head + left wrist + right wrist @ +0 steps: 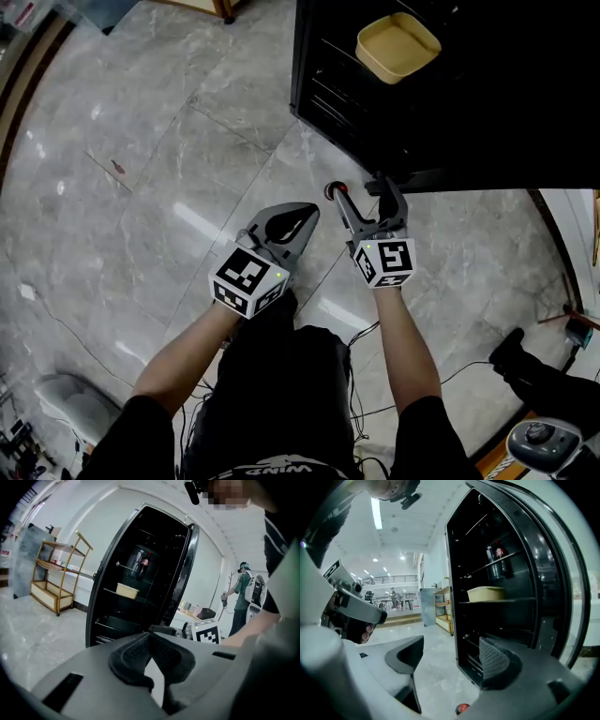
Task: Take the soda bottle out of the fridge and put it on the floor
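Facing an open black fridge [450, 122] at 1 o'clock in the head view, with its door [562, 573] swung wide at 3 o'clock in the right gripper view. Inside, upright on an upper shelf, the soda bottle [501, 563] with a red label. Just beside it at 9 o'clock, a second dark bottle [490, 562]. One shelf down, at 6 o'clock of the soda bottle, a yellow tub [486, 594]. From the head view only the tub [398, 45] showing, the bottles out of sight.

Holding the left hand-held gripper [298, 220] over the grey marble floor [141, 187], well apart from the fridge. Pads pressed together at the tips, nothing pinched between.

Holding the right hand-held gripper [361, 192] at 3 o'clock of the left one, near the fridge's lower front corner. Jaws spread wide, with only floor and the fridge's lower shelves between them. Well apart from the soda bottle.

At 9 o'clock of the fridge in the left gripper view, a wooden rack [56, 573] against the wall.
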Tool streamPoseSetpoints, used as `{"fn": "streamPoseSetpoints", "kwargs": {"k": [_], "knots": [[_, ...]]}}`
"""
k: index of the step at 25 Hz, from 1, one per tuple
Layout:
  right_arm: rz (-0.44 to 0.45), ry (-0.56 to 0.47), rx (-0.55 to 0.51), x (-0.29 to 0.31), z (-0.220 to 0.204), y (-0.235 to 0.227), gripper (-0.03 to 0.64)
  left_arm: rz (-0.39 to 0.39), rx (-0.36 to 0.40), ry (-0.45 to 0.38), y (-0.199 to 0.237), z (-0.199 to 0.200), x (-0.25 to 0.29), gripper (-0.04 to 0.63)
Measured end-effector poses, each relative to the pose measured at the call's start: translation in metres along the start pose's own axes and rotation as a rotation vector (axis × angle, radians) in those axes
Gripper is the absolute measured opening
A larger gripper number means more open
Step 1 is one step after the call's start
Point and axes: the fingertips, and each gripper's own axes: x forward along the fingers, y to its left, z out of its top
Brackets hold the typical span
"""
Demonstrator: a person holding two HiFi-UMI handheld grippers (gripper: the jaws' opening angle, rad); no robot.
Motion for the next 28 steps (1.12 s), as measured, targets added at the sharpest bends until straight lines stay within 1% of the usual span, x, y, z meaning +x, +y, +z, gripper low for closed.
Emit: {"fn": "streamPoseSetpoints", "kwargs": {"k": [3, 5, 11, 15, 17, 20, 28], "knots": [[-0.004, 0.004, 0.019, -0.014, 0.061, 0.012, 0.36, 0.012, 0.028, 0.009, -0.021, 0.053, -0.029, 0.006], [-0.006, 0.01, 0.032, -0.025, 0.1, 0.022, 0.36, 0.022, 0.033, 0.014, -0.035, 0.089, -0.051, 0.006], [-0.024, 0.016, 0.131, -0.056, 0.216, 0.047, 0.36, 0.043, -0.003, 0.023, -0.063, 0.196, -0.106, 0.006], [-0.013, 0.017, 0.17, -0.071, 0.279, 0.068, 0.36, 0.045, -0.011, 0.019, -0.081, 0.255, -0.13, 0.006], [-0.001, 0.012, 0.175, -0.073, 0.307, 0.078, 0.36, 0.043, -0.011, 0.01, -0.087, 0.281, -0.138, 0.006], [0.023, 0.012, 0.154, -0.071, 0.34, 0.093, 0.362, 0.04, -0.01, 0.005, -0.091, 0.312, -0.147, 0.006], [0.03, 0.012, 0.141, -0.082, 0.401, 0.096, 0.359, 0.026, -0.024, -0.016, -0.108, 0.365, -0.162, 0.006]]}}
